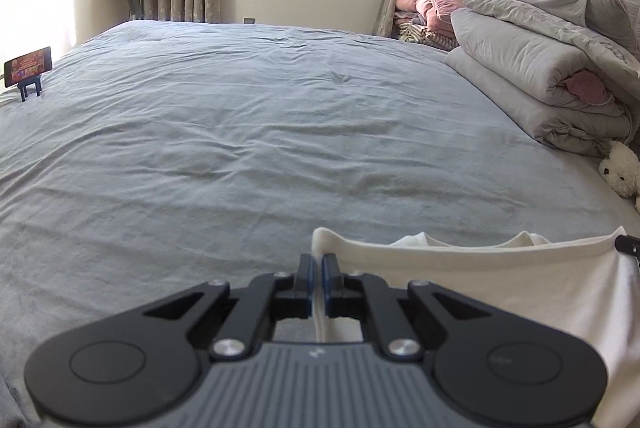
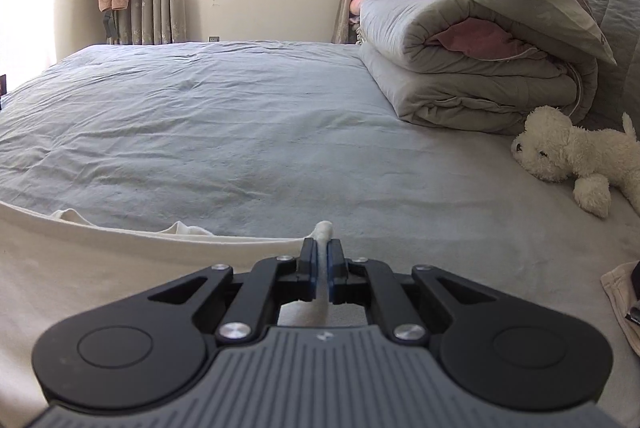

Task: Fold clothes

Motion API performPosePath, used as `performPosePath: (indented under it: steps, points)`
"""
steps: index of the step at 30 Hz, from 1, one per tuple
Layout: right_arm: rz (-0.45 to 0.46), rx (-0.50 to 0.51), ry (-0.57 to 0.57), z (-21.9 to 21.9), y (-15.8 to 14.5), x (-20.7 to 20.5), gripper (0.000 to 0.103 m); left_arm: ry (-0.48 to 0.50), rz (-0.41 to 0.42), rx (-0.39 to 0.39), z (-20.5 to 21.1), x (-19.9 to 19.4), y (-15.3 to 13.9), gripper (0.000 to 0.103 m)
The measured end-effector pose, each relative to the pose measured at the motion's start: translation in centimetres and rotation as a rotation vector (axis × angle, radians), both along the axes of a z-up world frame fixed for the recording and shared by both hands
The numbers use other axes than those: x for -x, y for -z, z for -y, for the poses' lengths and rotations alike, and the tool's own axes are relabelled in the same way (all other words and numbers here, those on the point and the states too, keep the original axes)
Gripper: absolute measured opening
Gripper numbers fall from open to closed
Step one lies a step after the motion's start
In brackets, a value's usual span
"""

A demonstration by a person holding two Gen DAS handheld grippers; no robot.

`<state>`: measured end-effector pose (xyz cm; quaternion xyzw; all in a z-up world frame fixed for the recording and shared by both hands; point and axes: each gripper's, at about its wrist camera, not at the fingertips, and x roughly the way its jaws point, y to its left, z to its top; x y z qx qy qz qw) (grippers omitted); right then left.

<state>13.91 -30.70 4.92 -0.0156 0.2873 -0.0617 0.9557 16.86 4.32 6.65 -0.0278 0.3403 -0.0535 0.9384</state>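
Cream-white cloth, the garment (image 1: 500, 284), is pinched at one corner by the left gripper (image 1: 317, 262), its jaws clamped together on the fabric. The right gripper (image 2: 322, 248) is likewise clamped on the opposite corner. Both point forward and downward over the grey bed (image 1: 240, 131), the garment's edge stretched between them just above the sheet. No writing is readable.

cream garment (image 1: 500, 288), edge stretched taut, above bed
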Motion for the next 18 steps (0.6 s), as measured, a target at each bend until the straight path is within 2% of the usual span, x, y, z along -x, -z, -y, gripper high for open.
performPosePath:
  steps: [5, 10, 12, 13, 15, 16, 18]
  points:
    - [-0.022, -0.001, 0.065, 0.2, 2.0, -2.8, 0.005, -0.024, -0.023, -0.065, 1.5, -2.8, 2.1, 0.005]
    - [-0.048, 0.111, 0.026, -1.2, 4.5, -4.0, 0.005, -0.028, -0.013, -0.155, 2.8, -3.0, 4.5, 0.006]
    - [-0.059, 0.131, 0.025, -1.4, 4.9, -4.2, 0.005, -0.041, 0.004, -0.165, 2.9, -2.9, 4.7, 0.011]
    - [-0.065, 0.136, 0.022, -1.4, 4.8, -4.3, 0.006, -0.049, 0.0, -0.154, 2.6, -3.1, 4.6, 0.012]
    - [-0.082, 0.144, 0.005, -1.4, 4.5, -4.3, 0.008, -0.063, -0.012, -0.109, 1.8, -3.4, 4.0, 0.022]
    - [-0.082, 0.143, -0.004, -1.3, 3.8, -4.1, 0.012, -0.075, -0.015, -0.091, 1.3, -3.3, 3.4, 0.026]
    - [-0.043, 0.128, 0.006, -1.0, 1.9, -3.0, 0.028, -0.1, -0.003, -0.074, 0.4, -2.8, 1.9, 0.03]
